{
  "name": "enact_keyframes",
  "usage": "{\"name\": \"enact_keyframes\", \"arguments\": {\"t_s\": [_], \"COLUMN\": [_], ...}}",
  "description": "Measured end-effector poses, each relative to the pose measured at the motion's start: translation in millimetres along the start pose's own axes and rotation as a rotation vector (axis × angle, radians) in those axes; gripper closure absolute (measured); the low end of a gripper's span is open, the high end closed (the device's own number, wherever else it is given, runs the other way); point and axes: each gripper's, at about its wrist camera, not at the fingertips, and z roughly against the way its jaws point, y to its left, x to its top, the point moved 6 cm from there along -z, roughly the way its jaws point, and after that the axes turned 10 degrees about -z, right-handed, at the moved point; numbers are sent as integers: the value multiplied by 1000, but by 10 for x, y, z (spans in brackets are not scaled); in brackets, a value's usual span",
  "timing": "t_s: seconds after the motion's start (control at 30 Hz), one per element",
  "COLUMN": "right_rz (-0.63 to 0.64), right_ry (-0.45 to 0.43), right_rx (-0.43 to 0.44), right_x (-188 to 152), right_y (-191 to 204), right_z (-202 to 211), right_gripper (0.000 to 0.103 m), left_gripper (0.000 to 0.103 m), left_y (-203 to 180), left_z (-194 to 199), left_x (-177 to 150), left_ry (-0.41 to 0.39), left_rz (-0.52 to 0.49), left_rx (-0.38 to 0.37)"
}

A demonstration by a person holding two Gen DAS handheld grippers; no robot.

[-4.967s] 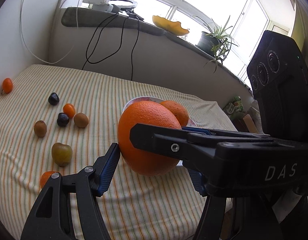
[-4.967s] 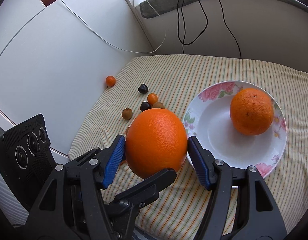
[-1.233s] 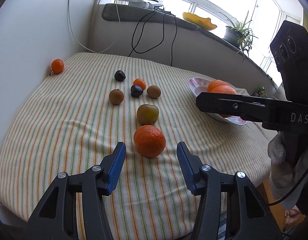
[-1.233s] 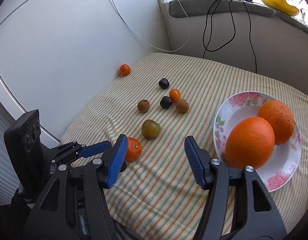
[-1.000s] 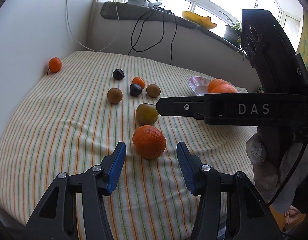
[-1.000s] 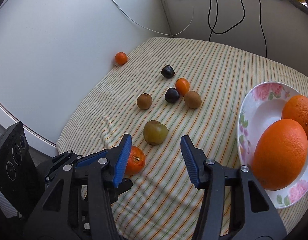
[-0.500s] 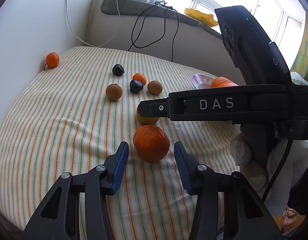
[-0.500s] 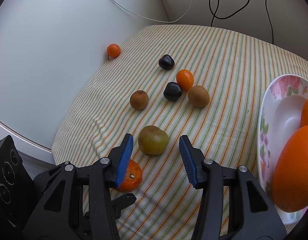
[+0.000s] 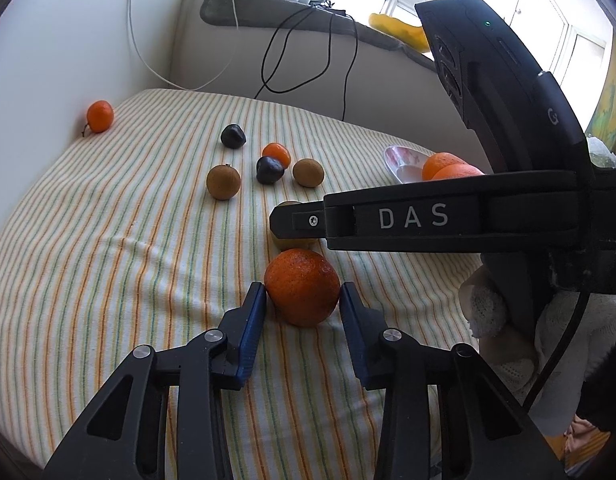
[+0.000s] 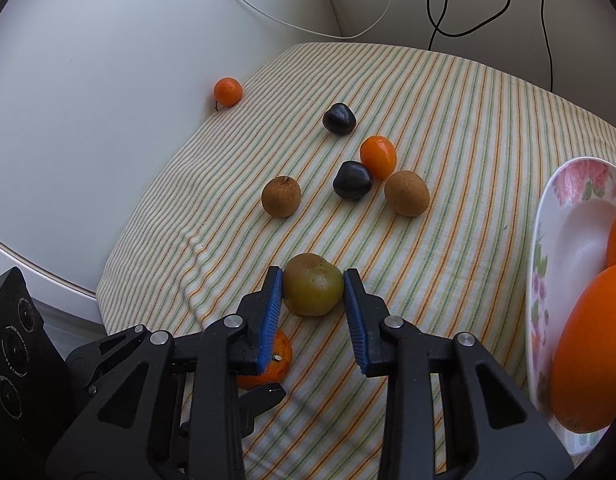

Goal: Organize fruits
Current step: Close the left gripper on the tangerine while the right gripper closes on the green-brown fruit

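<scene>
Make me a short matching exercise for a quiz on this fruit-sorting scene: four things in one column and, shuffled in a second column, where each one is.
Things:
1. mandarin
2. green-brown fruit
3. large orange
4. small tangerine

Places:
A. on the flowered plate
B. at the far edge of the striped cloth, by the wall
C. between the pads of the left gripper
D. between the pads of the right gripper

Pairs: 1-C, 2-D, 3-A, 4-B
</scene>
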Motion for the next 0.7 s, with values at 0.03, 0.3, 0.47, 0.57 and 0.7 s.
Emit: {"name": "enact_keyframes", "arguments": {"t_s": [0.03, 0.3, 0.47, 0.57, 0.7], "right_rz": [0, 2, 12, 11, -1], "right_ry": [-1, -40, -77, -101, -138], "right_rx": [0, 10, 15, 17, 20], "right_x": [-1, -9, -27, -43, -58], "right_y": [-1, 26, 20, -14, -105], "right_z": [1, 162, 366, 505, 717], "right_gripper": [71, 72, 72, 72, 72], "left_gripper": [67, 67, 67, 67, 67], "left_y": [3, 15, 5, -4, -29], "left_z": [1, 35, 68, 114, 151], "left_x": [0, 5, 27, 63, 139], "left_ry": [0, -7, -15, -25, -39], "left_rz": [1, 10, 12, 10, 9], "left_rx": [-1, -10, -11, -12, -16]}}
